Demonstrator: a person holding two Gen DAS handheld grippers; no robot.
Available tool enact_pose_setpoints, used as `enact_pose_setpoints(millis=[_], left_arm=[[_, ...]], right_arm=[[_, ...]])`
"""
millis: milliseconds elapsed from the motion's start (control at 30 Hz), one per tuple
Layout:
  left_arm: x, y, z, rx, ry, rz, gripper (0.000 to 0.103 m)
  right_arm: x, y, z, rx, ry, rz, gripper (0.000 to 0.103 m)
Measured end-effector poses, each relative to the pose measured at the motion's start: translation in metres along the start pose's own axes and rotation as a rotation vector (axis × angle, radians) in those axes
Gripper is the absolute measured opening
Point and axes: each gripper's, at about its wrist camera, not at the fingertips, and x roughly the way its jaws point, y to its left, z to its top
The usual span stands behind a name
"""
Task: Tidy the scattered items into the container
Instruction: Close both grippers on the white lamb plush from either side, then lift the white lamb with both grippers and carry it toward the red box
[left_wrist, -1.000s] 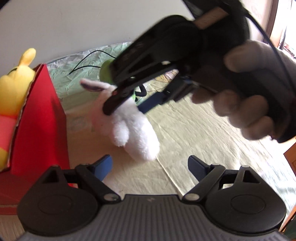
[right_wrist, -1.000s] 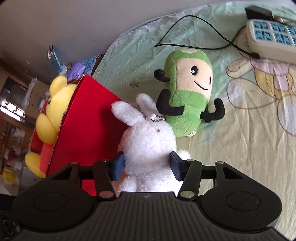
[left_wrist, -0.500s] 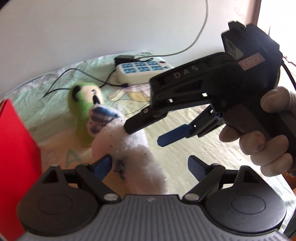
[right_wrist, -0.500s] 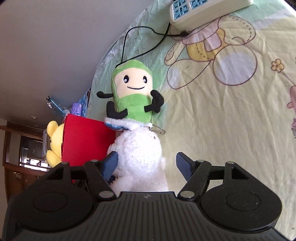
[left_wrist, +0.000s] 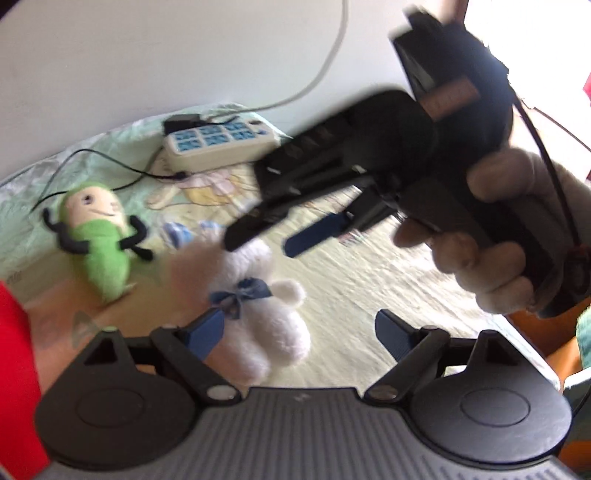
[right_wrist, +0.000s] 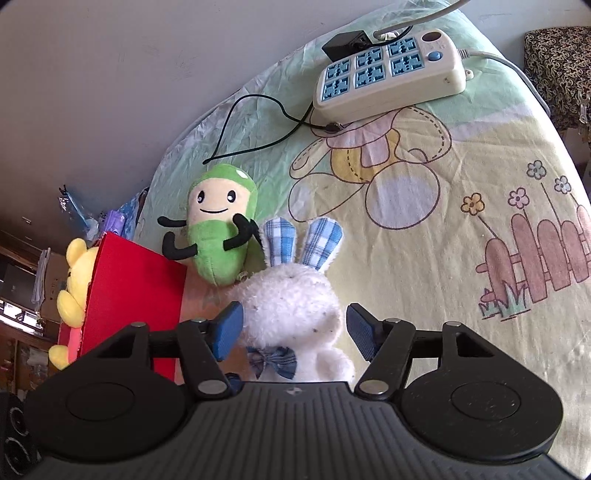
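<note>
Since a second ago the white rabbit has been turned from clamped beside the red box to lying face-up on the sheet.

Left wrist view: left gripper (left_wrist: 299, 334) open, empty, standing off; white rabbit (left_wrist: 264, 314) lies ahead, right gripper (left_wrist: 280, 236) over it.
Right wrist view: right gripper (right_wrist: 293, 328) jaws closing, pads astride the rabbit's (right_wrist: 291, 314) head, likely re-gripping it. Red box (right_wrist: 133, 295), holding a yellow plush (right_wrist: 75, 277), stands just left; green plush (right_wrist: 218, 236) waits behind.

A home bedroom: a bed sheet (right_wrist: 461, 177) printed with cartoon rabbit and flowers, plush toys (right_wrist: 218, 229) lying near a power strip (right_wrist: 388, 70) at the far wall
</note>
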Motion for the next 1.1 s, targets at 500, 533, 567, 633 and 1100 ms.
enact_pose_setpoints(millis=[500,533,567,633,1100], left_arm=[[0.052,0.049,0.011,-0.33,0.054,-0.032,0.064],[0.055,0.049,0.012,-0.338,0.061,-0.043,0.064],[0.058,0.05,0.011,-0.343,0.067,-0.052,0.064],[0.062,0.051,0.011,-0.343,0.077,-0.06,0.065],[0.053,0.087,0.007,-0.399,0.08,-0.12,0.064]], right_arm=[[-0.002,-0.014,-0.005,0.077,-0.005,0.056,0.065],[-0.002,-0.016,-0.004,0.087,-0.004,0.063,0.065],[-0.001,-0.019,-0.004,0.1,-0.003,0.067,0.065],[0.001,-0.023,-0.003,0.12,-0.004,0.08,0.065],[0.01,-0.02,0.007,0.102,-0.011,0.174,0.068]])
